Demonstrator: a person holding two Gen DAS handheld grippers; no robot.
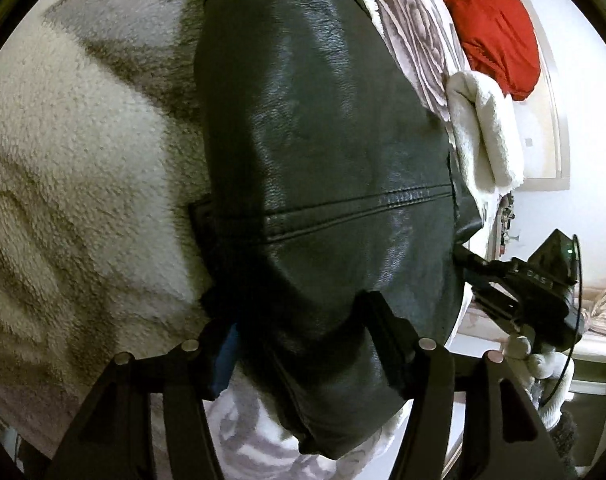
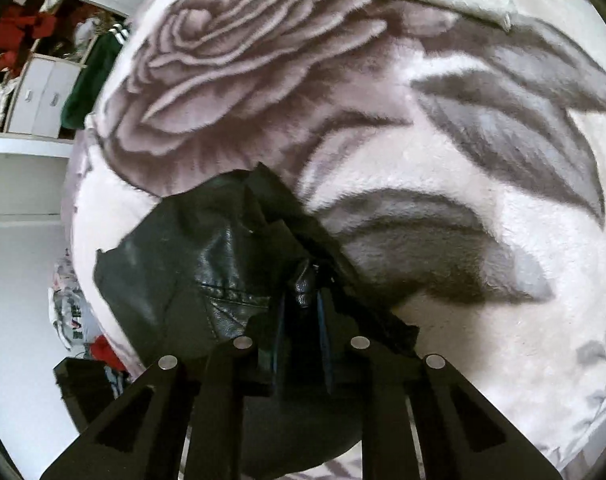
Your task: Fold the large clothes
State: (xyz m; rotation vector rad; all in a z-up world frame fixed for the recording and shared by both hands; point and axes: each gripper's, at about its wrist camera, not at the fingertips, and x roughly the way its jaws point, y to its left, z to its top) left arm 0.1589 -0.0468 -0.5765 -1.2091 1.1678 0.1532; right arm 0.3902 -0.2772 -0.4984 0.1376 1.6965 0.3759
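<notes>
Both tools are on the black leather jacket (image 1: 327, 152) lying on the rose-print blanket (image 2: 423, 140): right tool (image 2: 303, 300) is clamped on a bunched edge, left tool (image 1: 299, 344) straddles the hem, jaws apart; mid-fold, next needs left closing before lifting over.

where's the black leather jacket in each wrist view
Left wrist view: the black leather jacket fills the middle, running from the top edge down between the left gripper fingers.
Right wrist view: the jacket shows as a bunched piece at lower centre-left, pinched in the right gripper.
Shared landmark: the grey rose-print fleece blanket under it.
</notes>
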